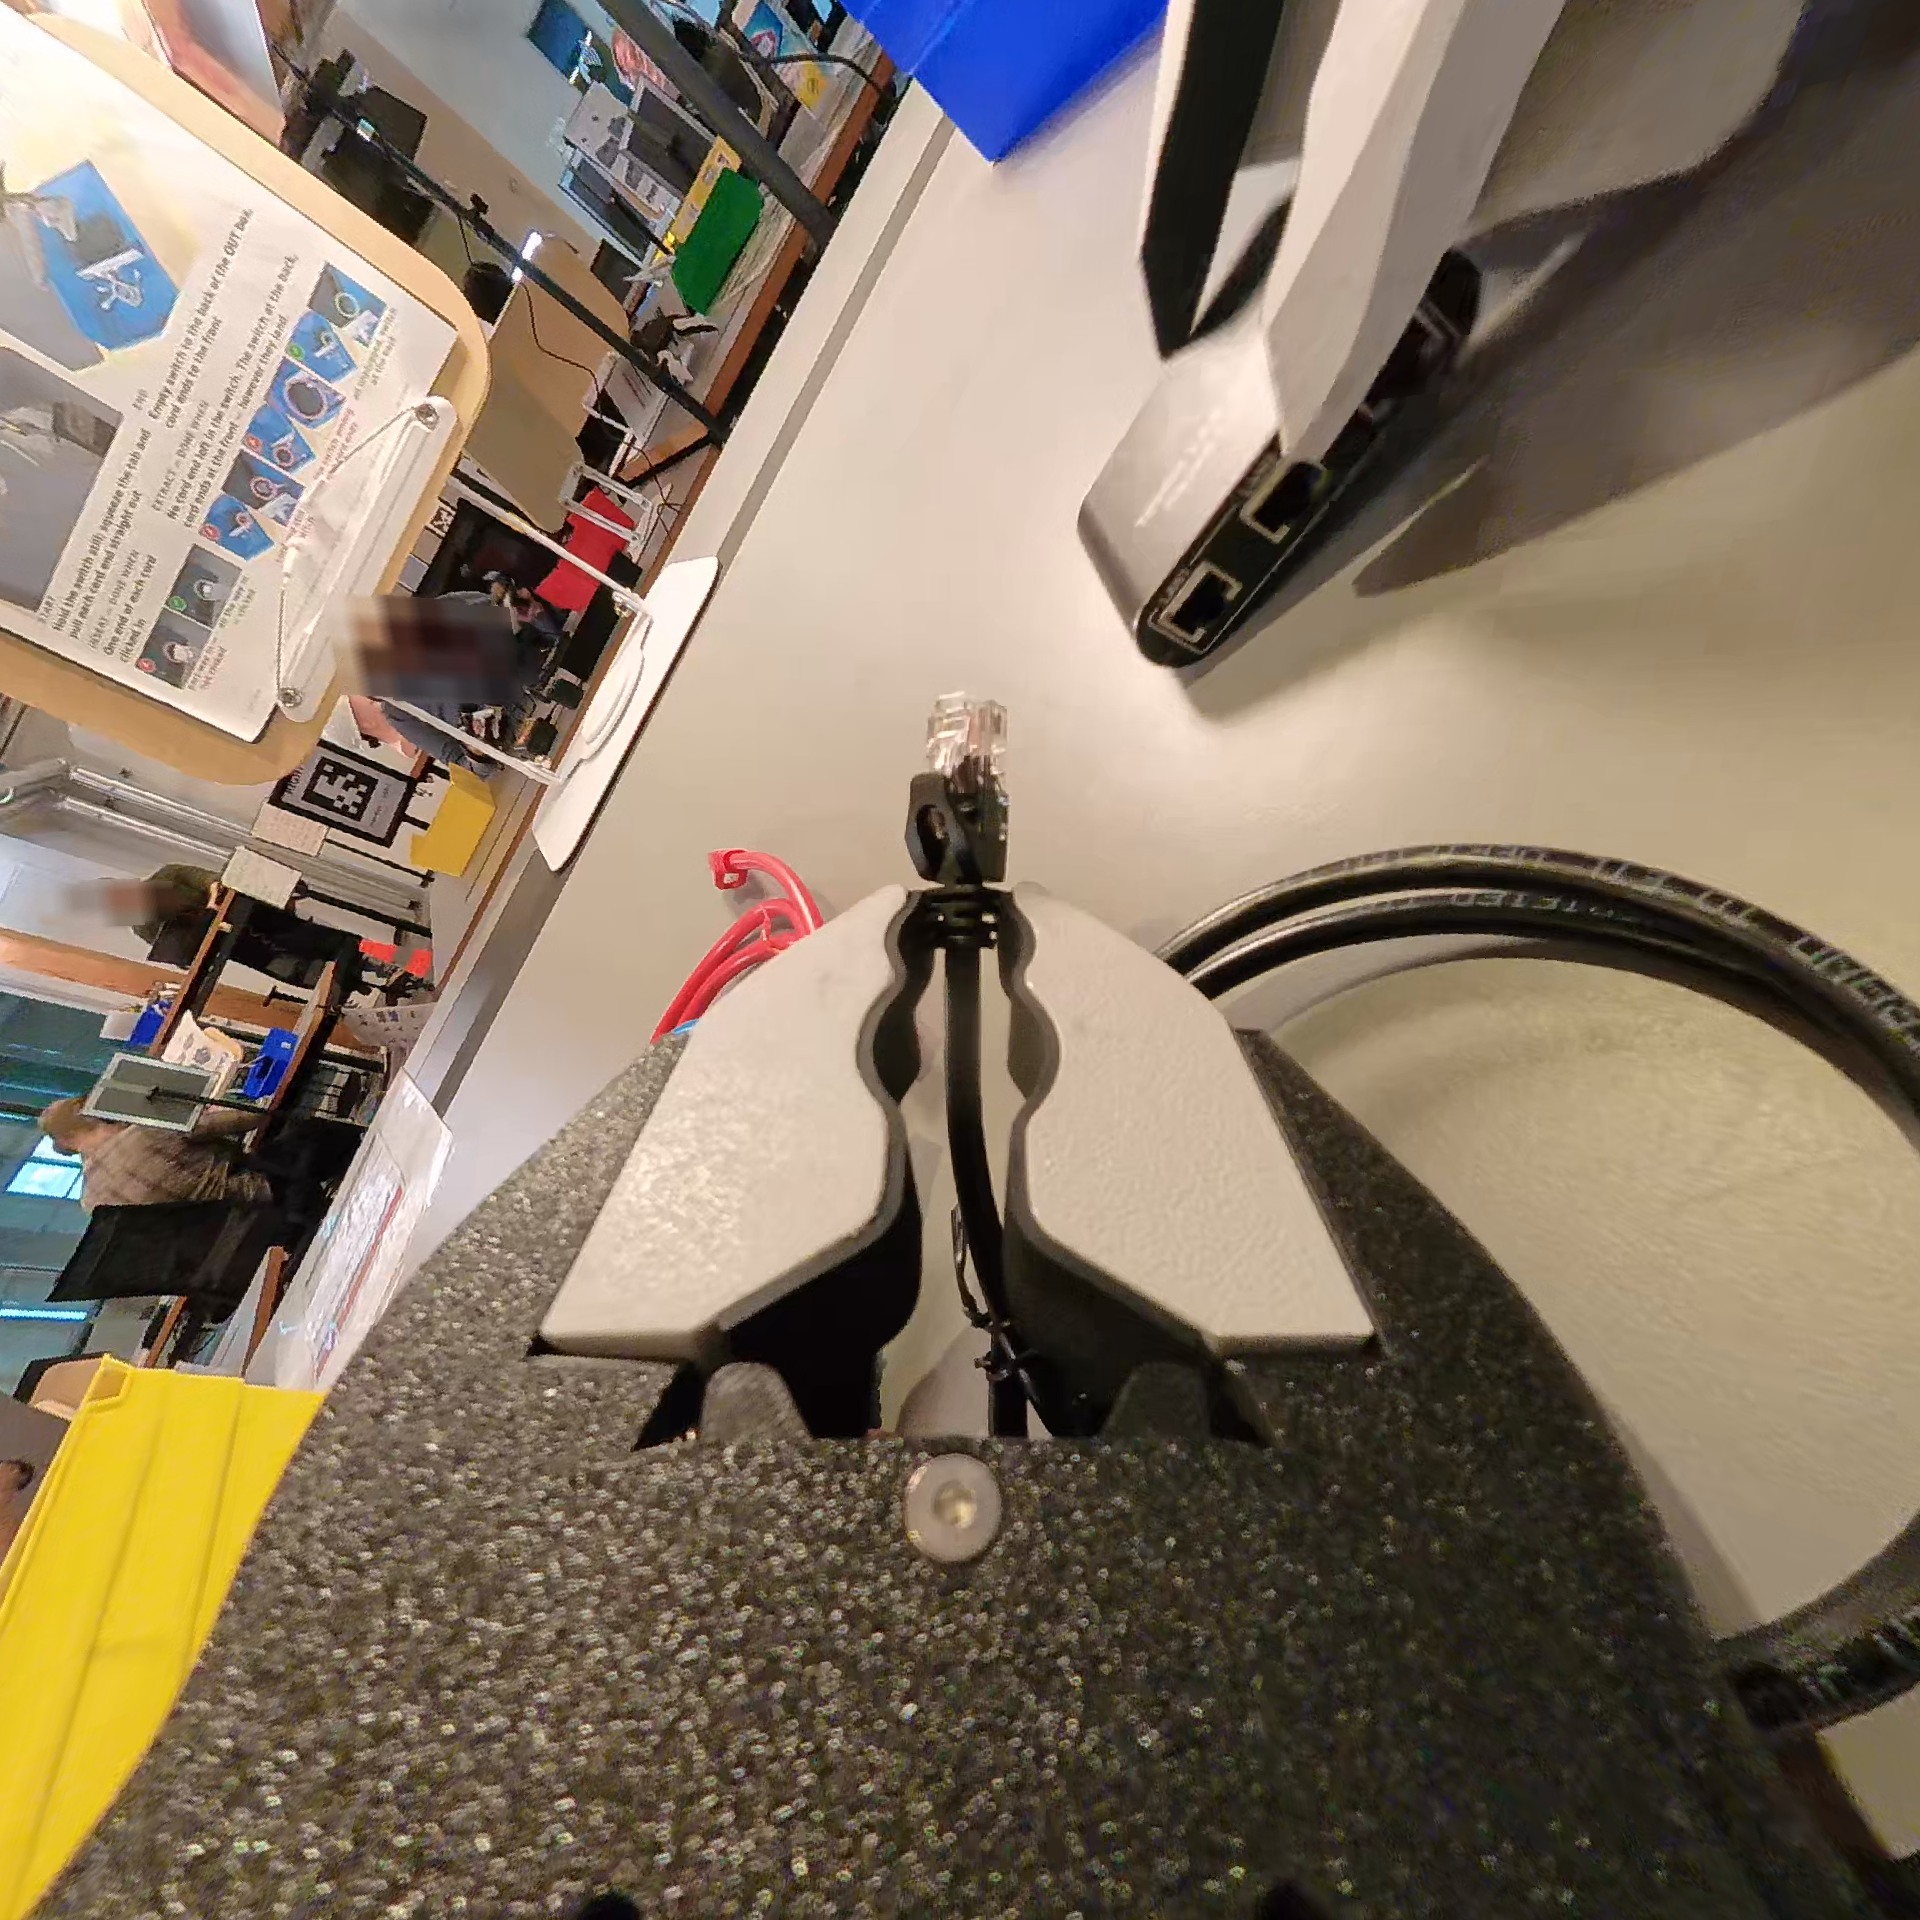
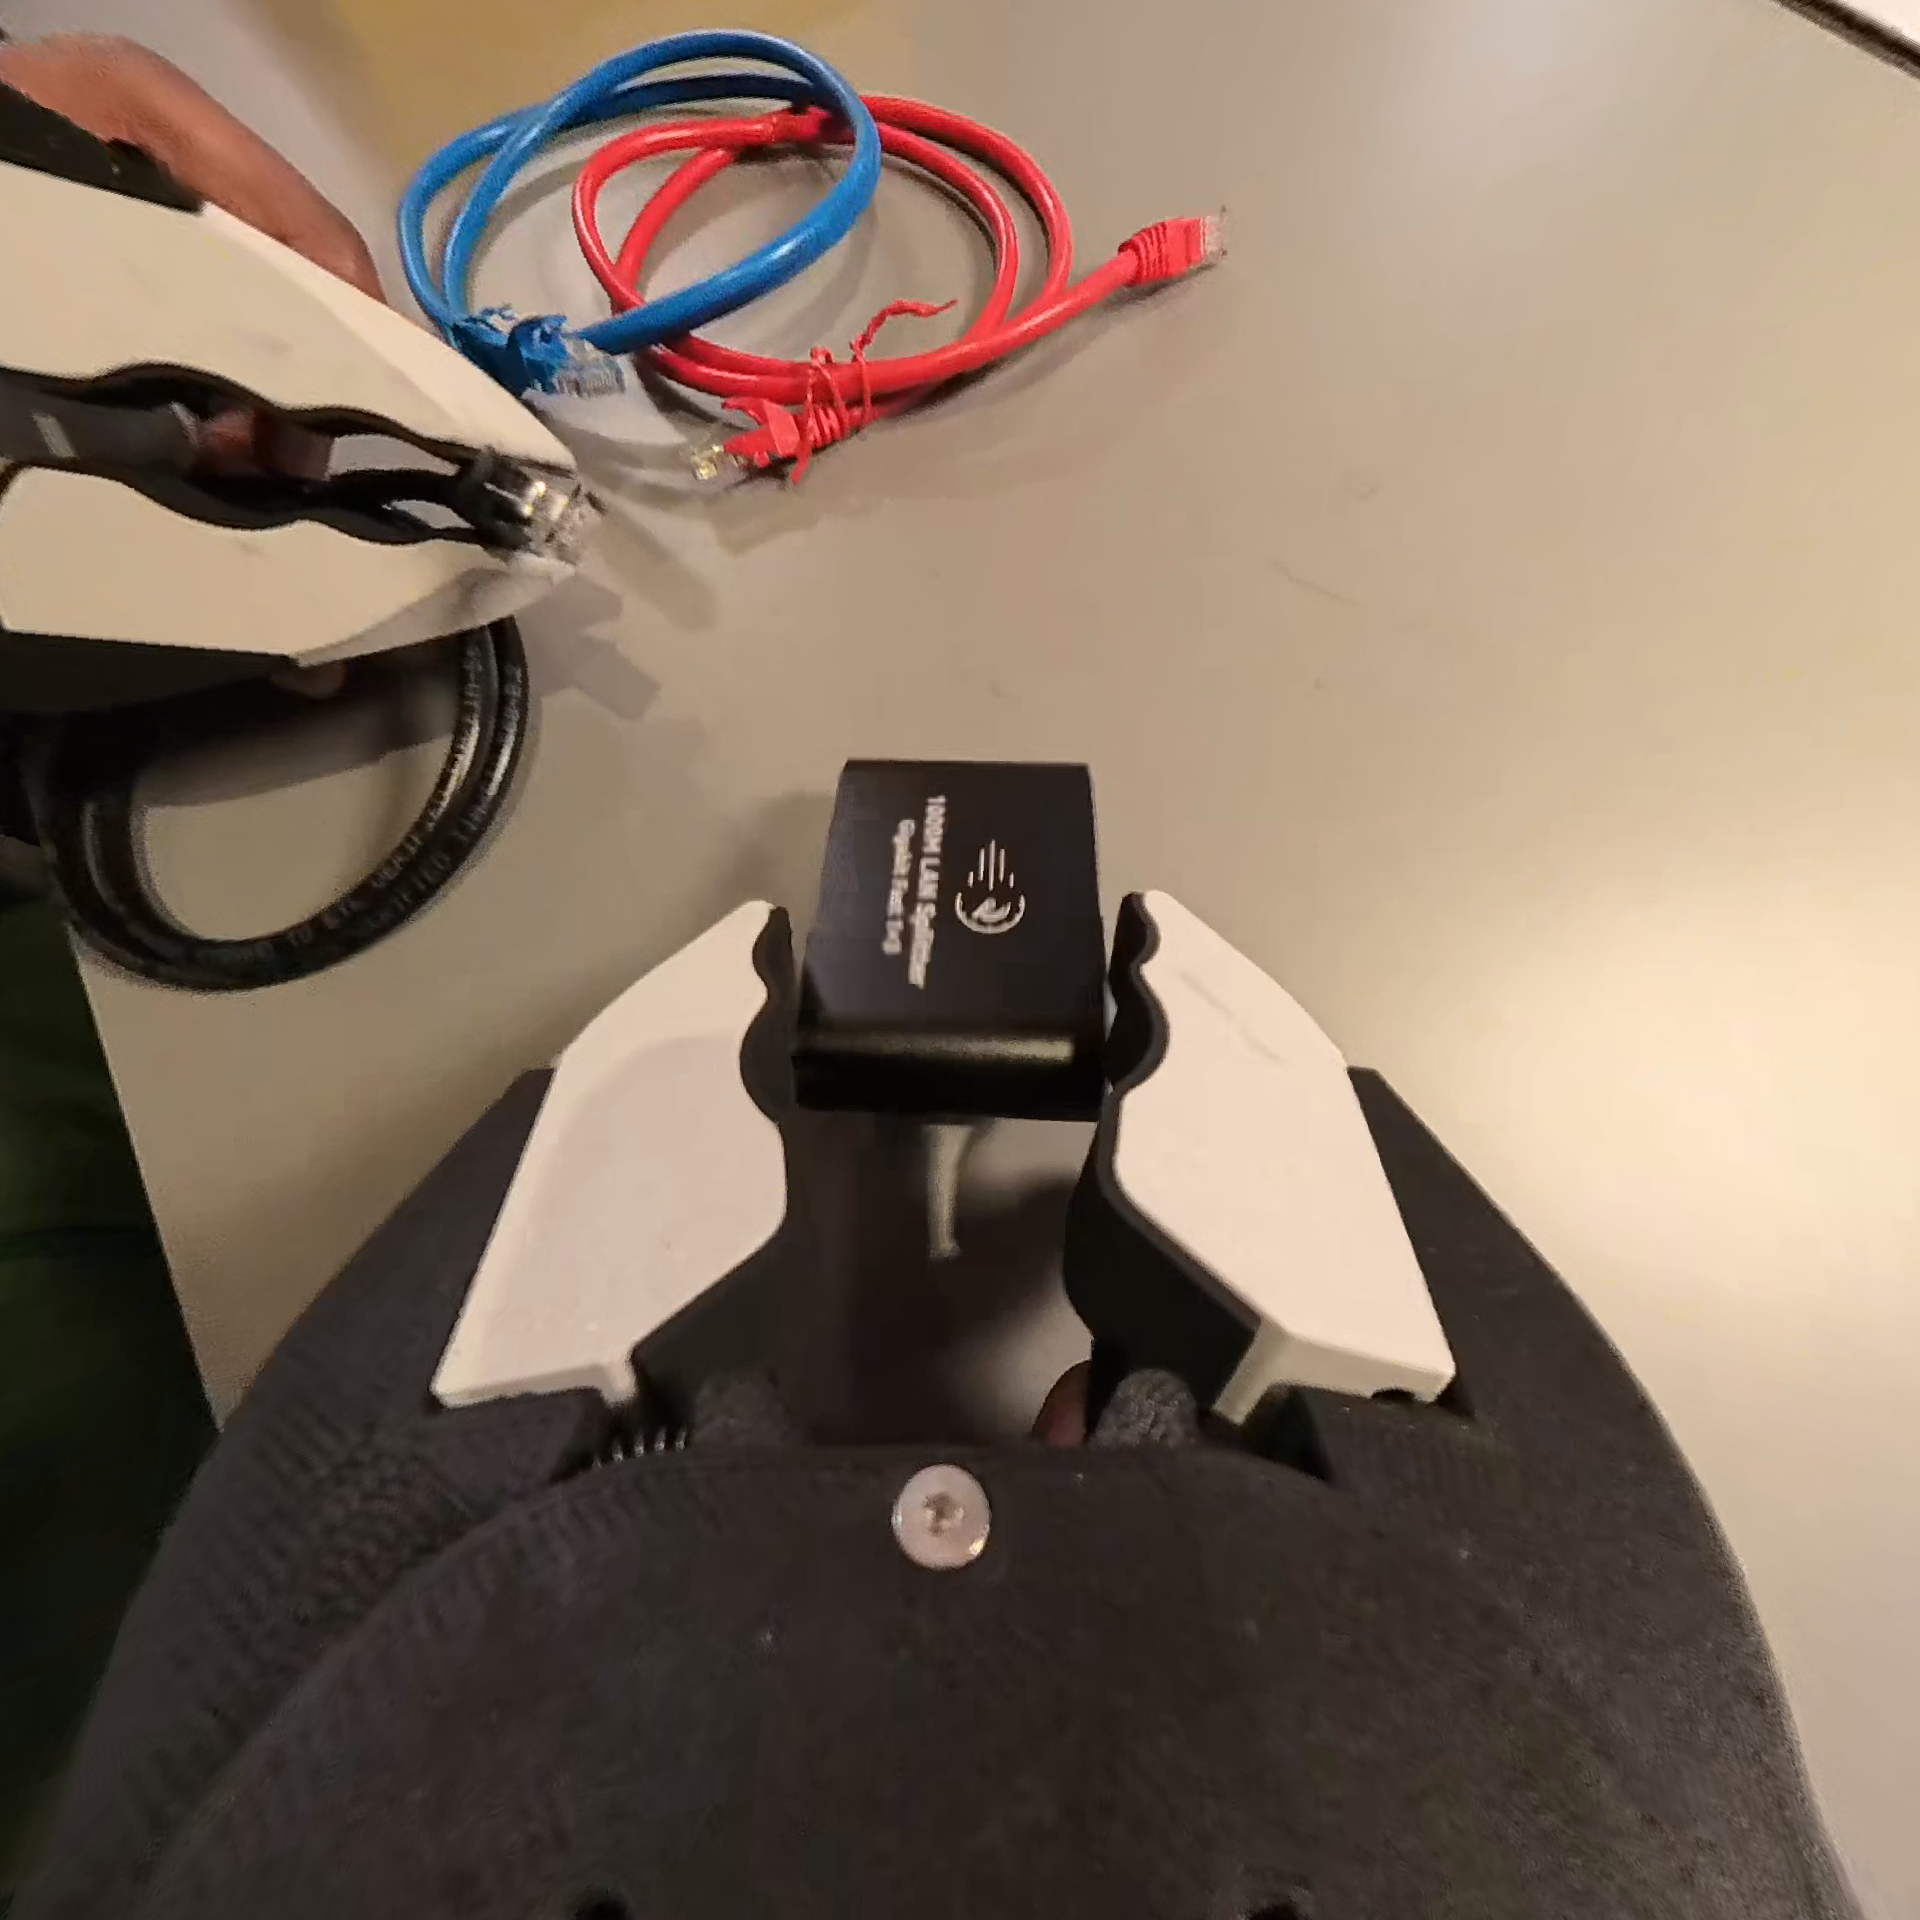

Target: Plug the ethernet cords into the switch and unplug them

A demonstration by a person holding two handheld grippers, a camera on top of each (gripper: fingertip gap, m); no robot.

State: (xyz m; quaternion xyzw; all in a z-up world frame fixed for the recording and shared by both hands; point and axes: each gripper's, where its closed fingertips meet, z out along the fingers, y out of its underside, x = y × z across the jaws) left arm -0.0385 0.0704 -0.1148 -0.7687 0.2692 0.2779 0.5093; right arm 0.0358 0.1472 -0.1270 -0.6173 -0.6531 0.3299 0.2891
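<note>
My left gripper point(image 1: 956, 906) is shut on the black ethernet cord point(image 1: 1558, 883), just behind its plug point(image 1: 961, 769). The clear plug tip sticks out past the fingertips toward the switch point(image 1: 1195, 499), a short gap away. The switch's open ports point(image 1: 1283, 504) face the plug. My right gripper point(image 2: 954, 925) is shut on the black switch point(image 2: 956, 862), one finger on each side, and holds it on the table. The right wrist view shows the left gripper point(image 2: 520, 509) at left with the plug, and the black cord's coil point(image 2: 312, 914) below it.
A coiled blue cord point(image 2: 644, 208) and a coiled red cord point(image 2: 935, 312) lie on the beige table point(image 2: 1455, 727) beyond the switch. A yellow bin point(image 1: 135, 1558), a blue bin point(image 1: 1018, 62) and a clipboard with an instruction sheet point(image 1: 208, 416) stand around the table's edges.
</note>
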